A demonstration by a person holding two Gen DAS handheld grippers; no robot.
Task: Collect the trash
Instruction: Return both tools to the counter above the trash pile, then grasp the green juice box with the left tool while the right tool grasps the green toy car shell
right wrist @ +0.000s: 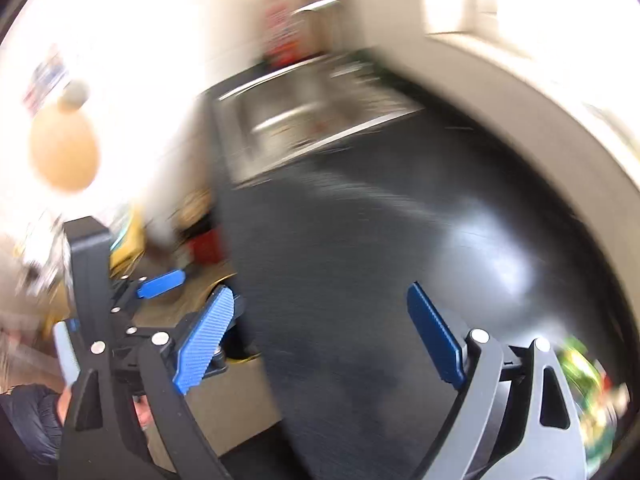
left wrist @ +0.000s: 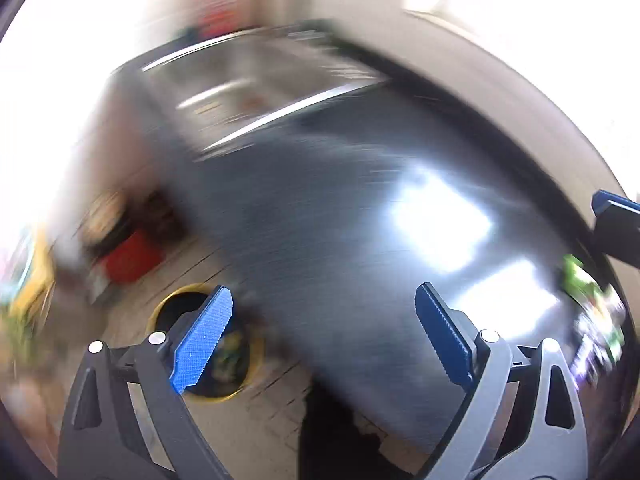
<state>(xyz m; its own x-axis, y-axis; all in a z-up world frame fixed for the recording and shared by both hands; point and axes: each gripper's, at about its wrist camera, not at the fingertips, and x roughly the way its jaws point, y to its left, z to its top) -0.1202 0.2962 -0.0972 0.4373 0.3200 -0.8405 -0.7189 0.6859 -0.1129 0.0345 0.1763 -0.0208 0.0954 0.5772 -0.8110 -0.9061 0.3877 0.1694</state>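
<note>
Filling the middle of both blurred views is the dark glossy countertop (left wrist: 340, 208) (right wrist: 360, 248), window glare bouncing off its right half. Above it, in the upper centre of each frame, sits the stainless steel sink (left wrist: 240, 80) (right wrist: 312, 116). Down at lower left in the left wrist view, on the pale floor, there's the round yellow-rimmed trash bin (left wrist: 208, 344), dark inside, something crumpled showing in it; the right wrist view catches only a sliver of its rim (right wrist: 244, 356). The trash, a crumpled green and white wrapper (left wrist: 592, 312) (right wrist: 584, 384), lies on the counter at the lower right edge of both frames, too smeared to read. It sits beyond the right-hand finger of each tong, outside the gap, touching neither. The left gripper (left wrist: 324, 336) is spread wide, nothing between its blue pads, the bin just behind its left pad. The right gripper (right wrist: 320, 332) is spread wide too, and empty.
</note>
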